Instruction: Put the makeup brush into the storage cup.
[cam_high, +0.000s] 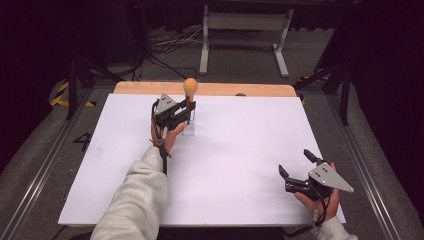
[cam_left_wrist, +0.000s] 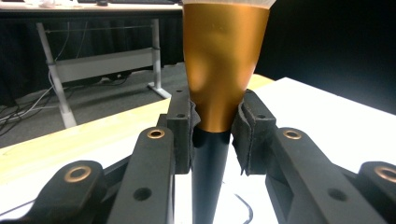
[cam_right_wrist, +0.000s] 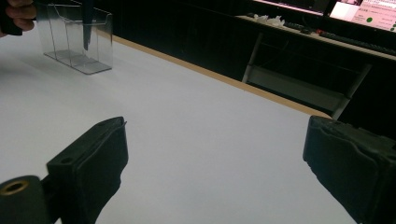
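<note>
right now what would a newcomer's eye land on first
The left claw, near the table's far edge, is shut on a makeup brush with a copper ferrule and black handle, its tip inside a clear acrylic holder. The right claw rests open, holding nothing, at the near right corner of the white tabletop.

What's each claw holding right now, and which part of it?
The left claw grips a makeup brush where its gold ferrule meets the black handle. The right claw is open and holds nothing.

light grey sleeve (cam_high: 132, 200); black grippers, grey three-cornered plates, brass-ringed screw holes, padded black jaws.
</note>
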